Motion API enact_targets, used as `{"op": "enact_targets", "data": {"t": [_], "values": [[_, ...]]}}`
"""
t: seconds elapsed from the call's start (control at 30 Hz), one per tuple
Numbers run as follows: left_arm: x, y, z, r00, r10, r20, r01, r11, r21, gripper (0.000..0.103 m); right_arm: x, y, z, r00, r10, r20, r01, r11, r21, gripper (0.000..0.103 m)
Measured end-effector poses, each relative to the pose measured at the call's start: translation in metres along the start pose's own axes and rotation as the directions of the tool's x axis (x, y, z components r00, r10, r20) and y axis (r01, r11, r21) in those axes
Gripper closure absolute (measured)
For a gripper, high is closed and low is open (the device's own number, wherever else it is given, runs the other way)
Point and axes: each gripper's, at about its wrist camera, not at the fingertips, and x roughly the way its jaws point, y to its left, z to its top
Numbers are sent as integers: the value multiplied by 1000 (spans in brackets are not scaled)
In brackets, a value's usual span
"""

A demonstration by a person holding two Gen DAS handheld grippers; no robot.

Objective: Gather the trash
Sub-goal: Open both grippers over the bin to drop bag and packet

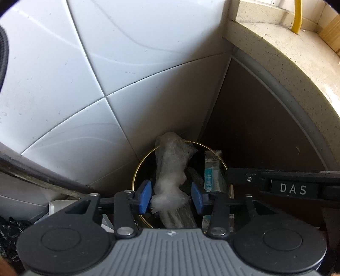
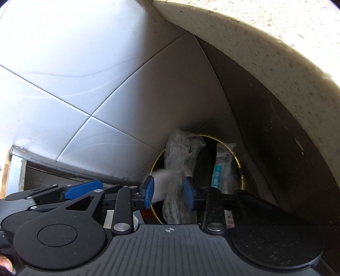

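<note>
A round bin with a gold rim (image 1: 136, 176) (image 2: 156, 163) stands in the corner under a counter. A long twist of clear bubble wrap (image 1: 172, 161) (image 2: 178, 148) sticks up out of it. Its bright lower end runs between the blue pads of my left gripper (image 1: 171, 197), which is closed on it. In the right wrist view the wrap fills the gap of my right gripper (image 2: 169, 192) in the same way. A teal-printed packet (image 1: 209, 178) (image 2: 217, 176) stands inside the bin on the right. One blue pad (image 2: 82, 189) of the left gripper shows at the left.
White wall tiles (image 1: 106, 63) rise behind the bin. A speckled counter (image 1: 286, 53) overhangs a dark cabinet panel (image 1: 255, 127) on the right. A yellow hose (image 1: 296, 14) lies on the counter. A metal bar (image 1: 42, 174) and crumpled black plastic (image 1: 10, 233) are at the lower left.
</note>
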Motion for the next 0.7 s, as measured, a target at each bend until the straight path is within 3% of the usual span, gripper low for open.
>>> {"op": "enact_targets", "data": {"t": [0.33, 0.5, 0.7], "values": [[-8, 3, 0, 999, -24, 30, 24, 1000, -1, 61, -18, 7, -8, 1000, -5, 22, 5, 1000, 17, 52], [-12, 3, 0, 999, -11, 52, 10, 1000, 7, 60, -41, 14, -9, 996, -41, 75, 42, 999, -8, 42], [-16, 1, 1, 997, 0, 80, -2, 1000, 26, 60, -59, 17, -13, 990, -75, 117, 78, 997, -22, 38]]}}
